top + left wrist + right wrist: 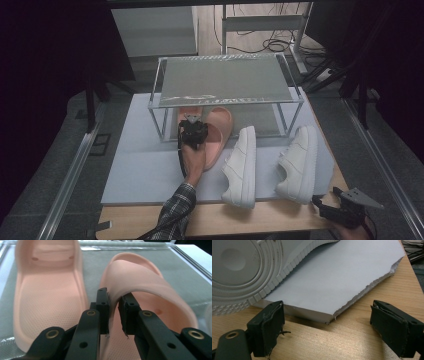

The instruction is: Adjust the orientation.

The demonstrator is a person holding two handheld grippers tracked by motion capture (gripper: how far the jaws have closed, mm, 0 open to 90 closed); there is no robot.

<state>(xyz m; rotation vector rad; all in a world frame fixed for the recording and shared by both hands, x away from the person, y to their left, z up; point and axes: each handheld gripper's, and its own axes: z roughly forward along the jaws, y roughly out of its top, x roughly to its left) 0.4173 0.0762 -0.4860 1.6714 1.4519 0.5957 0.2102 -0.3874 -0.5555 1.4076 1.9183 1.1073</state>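
My left hand-held gripper (113,315) is closed on the side wall of the right-hand pink slipper (150,297), its pads pinching the thin rubber edge from either side. In the high view the same left hand-held gripper (193,131) sits at the front edge of the clear two-tier rack (225,102), with the held pink slipper (220,132) partly under the rack's lower level. The second pink slipper (47,297) lies just beside it on the grey shelf mat (185,277), sole down, toe pointing away. Two white sneakers (242,167) (299,165) lie on their sides on the pale foam board (145,170), well apart from the slippers. My right hand-held gripper (327,327) rests over the wooden worktop (362,315) by the board's torn corner, jaws wide apart and empty; a sneaker sole (242,270) is near its left jaw.
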